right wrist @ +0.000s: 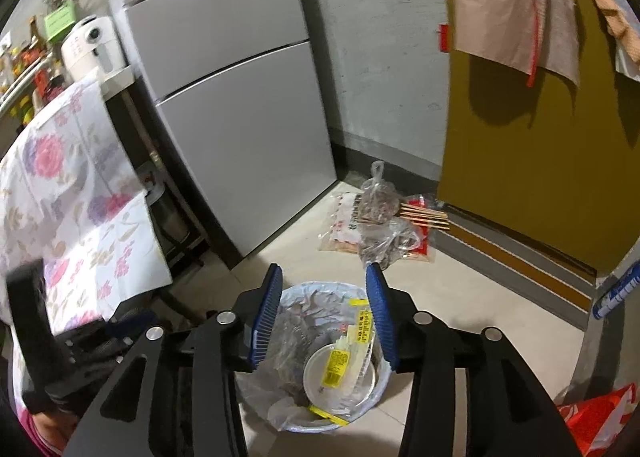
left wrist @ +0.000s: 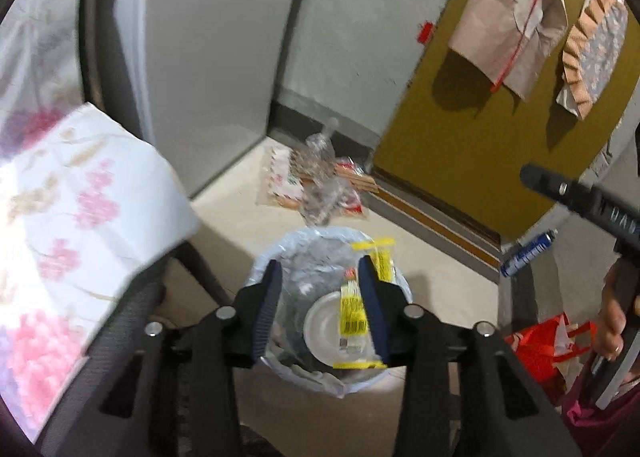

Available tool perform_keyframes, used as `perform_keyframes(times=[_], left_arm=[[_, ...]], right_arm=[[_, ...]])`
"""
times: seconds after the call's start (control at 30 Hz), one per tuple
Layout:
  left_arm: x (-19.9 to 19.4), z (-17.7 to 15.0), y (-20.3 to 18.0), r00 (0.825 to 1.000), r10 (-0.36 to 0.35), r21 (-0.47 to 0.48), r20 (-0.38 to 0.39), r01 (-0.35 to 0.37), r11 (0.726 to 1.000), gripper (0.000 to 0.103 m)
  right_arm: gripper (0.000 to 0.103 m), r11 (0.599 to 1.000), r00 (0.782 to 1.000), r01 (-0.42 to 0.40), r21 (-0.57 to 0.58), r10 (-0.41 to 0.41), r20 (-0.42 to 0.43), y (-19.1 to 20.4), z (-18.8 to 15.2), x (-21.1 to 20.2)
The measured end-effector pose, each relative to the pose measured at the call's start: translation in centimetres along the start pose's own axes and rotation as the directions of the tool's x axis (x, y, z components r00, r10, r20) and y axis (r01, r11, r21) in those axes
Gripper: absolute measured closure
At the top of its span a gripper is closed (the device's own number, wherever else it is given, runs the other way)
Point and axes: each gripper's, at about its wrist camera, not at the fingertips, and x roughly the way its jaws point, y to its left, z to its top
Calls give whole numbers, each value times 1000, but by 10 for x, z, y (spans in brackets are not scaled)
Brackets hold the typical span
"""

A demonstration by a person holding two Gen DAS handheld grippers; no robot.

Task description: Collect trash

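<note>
We hold the left gripper [left wrist: 318, 271] over the trash bin [left wrist: 260, 269], its two blue-padded fingers [left wrist: 269, 297] spread wide with nothing between them; through the gap we see only the bin's contents below. A yellow-labelled wrapper [left wrist: 352, 307] shows just beside the right-hand finger, though we cannot tell whether the pad touches it or merely passes in front of it. The right gripper [right wrist: 324, 277] hangs above the same bin [right wrist: 288, 293], its jaws equally wide apart and empty.

The bin is lined with a clear plastic bag and already contains a round white lid or dish [right wrist: 316, 377], yellow wrappers [right wrist: 336, 367] and crumpled clear plastic.

Farther out, more trash lies on the pale floor in the corner where the wall meets the mustard-yellow door [right wrist: 520, 137]: a knotted clear plastic bag [right wrist: 378, 197], a bundle of wooden skewers [right wrist: 424, 215] and flat printed packaging [right wrist: 340, 225] beneath them, all well apart from both grippers. A grey refrigerator [right wrist: 240, 117] stands to the left of that pile, and a table draped in a floral cloth [right wrist: 72, 177] is nearer on the left. An orange-red bag [left wrist: 540, 349] sits on the floor to the right, and a blue can [left wrist: 528, 251] rests near the door's foot.
</note>
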Motion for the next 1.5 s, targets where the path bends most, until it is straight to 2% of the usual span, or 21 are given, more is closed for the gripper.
perform_keyframes(times=[0.03,0.1,0.2,0.23,0.27,0.37,0.4,0.6,0.7,0.77,0.97,1.13,1.5], left_arm=[[-8,0,2,1000,18,-1,14,-18,1000,55],[-21,1,5,997,64,-2,33,-64,998,38],[-49,-2,10,988,139,-12,69,-138,990,21],[-59,-3,12,983,166,-19,74,-165,986,18],[-68,-5,14,978,197,-25,74,-195,980,13],[-92,-7,19,965,251,-46,79,-248,968,7],[-103,-9,21,961,268,-61,75,-263,963,7],[-163,-19,29,934,356,-138,43,-347,928,7],[-193,-25,34,927,373,-172,44,-361,917,7],[-211,-28,36,911,410,-190,40,-396,898,7],[-247,-35,33,879,475,-216,39,-456,863,7],[-263,-45,30,870,491,-227,31,-473,852,7],[-273,-47,30,854,519,-241,35,-497,834,7]], right_arm=[[53,1000,1000,-4,-11,4,-4,4,0,-1],[44,999,1000,-20,-46,19,-18,17,-3,-2],[39,992,998,-42,-119,37,-42,41,-8,-7],[33,989,998,-53,-136,46,-53,49,-9,-8],[30,986,996,-71,-152,61,-66,57,-11,-11],[20,976,993,-98,-194,84,-80,79,-13,-25],[16,973,993,-104,-206,88,-84,85,-13,-30],[13,937,985,-172,-304,160,-66,130,-9,-82],[11,913,987,-151,-380,159,-11,150,-8,-110],[11,900,988,-141,-412,157,3,160,-7,-125],[11,881,968,-244,-405,243,-56,167,-2,-153],[11,863,960,-277,-422,265,-87,171,-1,-166],[11,862,966,-258,-436,247,-82,173,-3,-170]])
